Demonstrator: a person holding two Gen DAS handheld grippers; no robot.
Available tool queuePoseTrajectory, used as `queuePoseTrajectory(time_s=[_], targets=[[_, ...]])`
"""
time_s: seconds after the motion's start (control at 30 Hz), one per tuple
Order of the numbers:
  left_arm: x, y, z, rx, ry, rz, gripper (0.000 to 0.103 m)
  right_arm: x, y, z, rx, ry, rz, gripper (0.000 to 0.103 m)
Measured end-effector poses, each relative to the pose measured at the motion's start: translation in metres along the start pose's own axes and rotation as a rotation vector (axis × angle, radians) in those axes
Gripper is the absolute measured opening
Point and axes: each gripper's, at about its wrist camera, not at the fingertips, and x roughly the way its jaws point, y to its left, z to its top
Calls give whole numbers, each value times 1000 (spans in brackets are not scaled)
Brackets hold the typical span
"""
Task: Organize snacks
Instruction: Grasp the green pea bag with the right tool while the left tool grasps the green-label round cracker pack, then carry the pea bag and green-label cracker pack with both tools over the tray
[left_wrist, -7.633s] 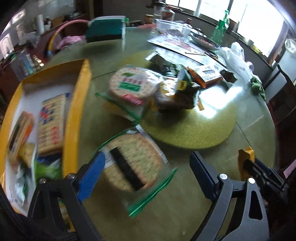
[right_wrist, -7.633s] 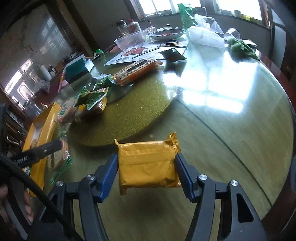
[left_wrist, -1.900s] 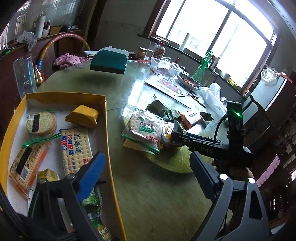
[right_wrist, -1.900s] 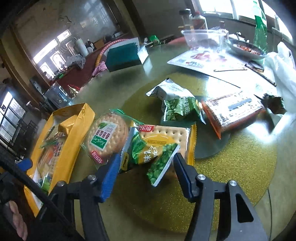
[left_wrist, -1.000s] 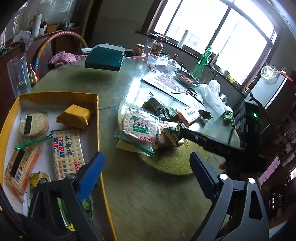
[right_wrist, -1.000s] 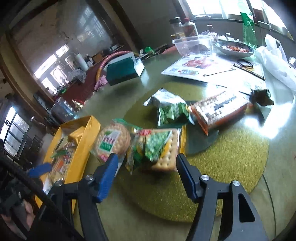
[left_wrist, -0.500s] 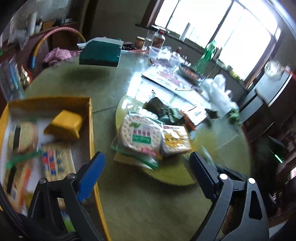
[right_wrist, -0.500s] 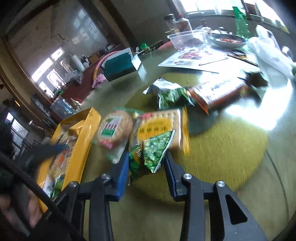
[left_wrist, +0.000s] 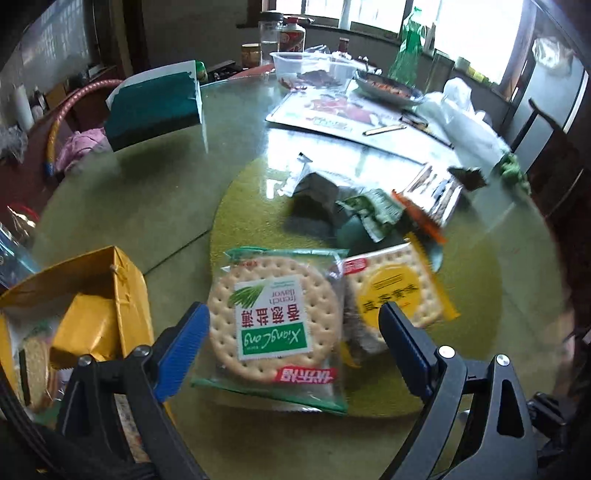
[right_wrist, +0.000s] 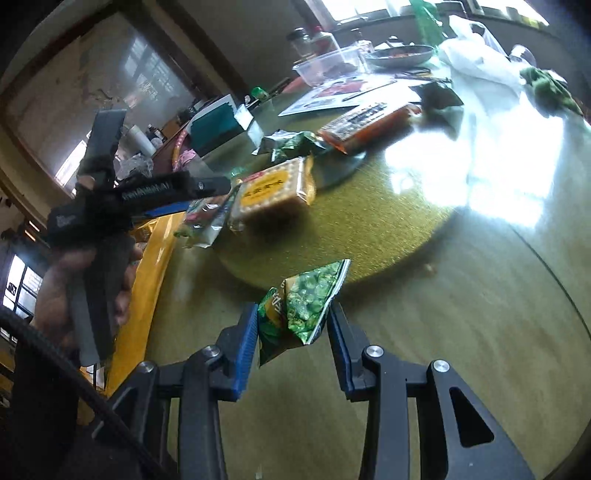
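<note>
- Right hand-held gripper (right_wrist: 291, 328): jaws closed down on a green pea snack packet (right_wrist: 306, 302); pads press it from both sides, packet crumpled and sticking up ahead of the fingers, clear of the counter (right_wrist: 461, 332).
- Left hand-held gripper (left_wrist: 291, 332): jaws wide apart, nothing held. Round scallion cracker pack (left_wrist: 273, 314) lies flat between the two fingers; pads not touching it, as far as the view shows.
- Yellow square cracker pack (left_wrist: 399, 291) sits just right of the round pack, partly behind the left gripper's right finger.
- Yellow cardboard box (left_wrist: 129, 295) is at the left gripper's left side, already holding a gold-wrapped bar (left_wrist: 88, 328) and other crackers.
- In the right wrist view the box edge runs off to the left of the right gripper, behind the person's hand (right_wrist: 85, 288) that holds the left gripper.
- More loose packs further ahead on the green turntable (left_wrist: 255, 192): crumpled green bags, an orange-edged pack (left_wrist: 432, 199).
- Step, as I judge it: pea packet picked, carry to box pending; round pack is being lined up.
- Next calls for: swing the right gripper left over the box rim, then release; left lowers and closes on the round pack.
</note>
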Motion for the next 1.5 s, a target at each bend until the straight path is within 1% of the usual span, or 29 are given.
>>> queuePoseTrajectory(time_s=[0.03, 0.1, 0.17, 0.23, 0.3, 0.37, 0.4, 0.43, 0.47, 0.57, 0.67, 0.7, 0.8, 0.9, 0.93, 1.0, 1.07, 1.1, 1.13, 1.2, 1.3, 1.4, 1.43, 1.5], targets=[[2, 2, 0, -8, 12, 21, 93, 0, -1, -1, 1, -1, 2, 37], [5, 10, 1, -31, 32, 24, 93, 2, -1, -3, -5, 3, -1, 37], [1, 17, 1, -64, 7, 23, 93, 3, 0, -5, -11, 9, 3, 37], [1, 23, 3, -84, 7, 15, 93, 3, 1, -6, -19, 12, 2, 37], [7, 23, 2, -76, 38, -3, 93, 4, 2, -6, -22, 11, 0, 37], [13, 17, 1, -48, 57, 17, 93, 4, 3, -6, -21, 11, -2, 37], [16, 15, 1, -42, 61, 23, 91, 4, 3, -6, -19, 11, -1, 37], [17, 15, -1, -43, 59, 15, 88, 4, 3, -6, -19, 11, -2, 37], [16, 17, -1, -53, 53, 10, 77, 4, 3, -6, -18, 9, -5, 37], [12, 17, -3, -64, 51, -4, 77, 4, 3, -6, -18, 8, -8, 37], [-5, 9, -11, -19, 3, 24, 77, 3, 3, -7, -23, 8, -15, 37], [-13, 8, -15, -19, -10, 29, 77, 2, 3, -8, -20, 7, -16, 37], [-43, 8, -36, -46, -49, -31, 77, 0, 5, -12, -21, 7, -25, 37], [-84, 9, -71, -76, -114, -87, 77, -3, 13, -19, -32, 5, -14, 37], [-103, 14, -90, -103, -146, -103, 77, -4, 19, -22, -41, 6, -9, 37], [-127, 21, -115, -148, -192, -125, 77, -8, 33, -29, -72, 2, 6, 37], [-151, 39, -145, -219, -231, -127, 77, -12, 52, -34, -110, -2, 36, 37], [-160, 46, -153, -248, -244, -123, 77, -13, 60, -36, -128, -2, 48, 37], [-170, 57, -163, -278, -264, -110, 77, -15, 73, -38, -155, -2, 62, 37], [-187, 77, -177, -308, -288, -43, 77, -18, 100, -41, -209, 2, 96, 37], [-198, 102, -189, -345, -290, -2, 77, -15, 133, -43, -277, 10, 125, 37], [-203, 123, -200, -370, -286, 37, 77, -4, 164, -43, -314, 48, 188, 37], [-203, 128, -203, -373, -280, 50, 77, 2, 174, -43, -332, 59, 194, 37], [-201, 137, -210, -380, -270, 47, 77, 14, 191, -46, -368, 77, 185, 37]])
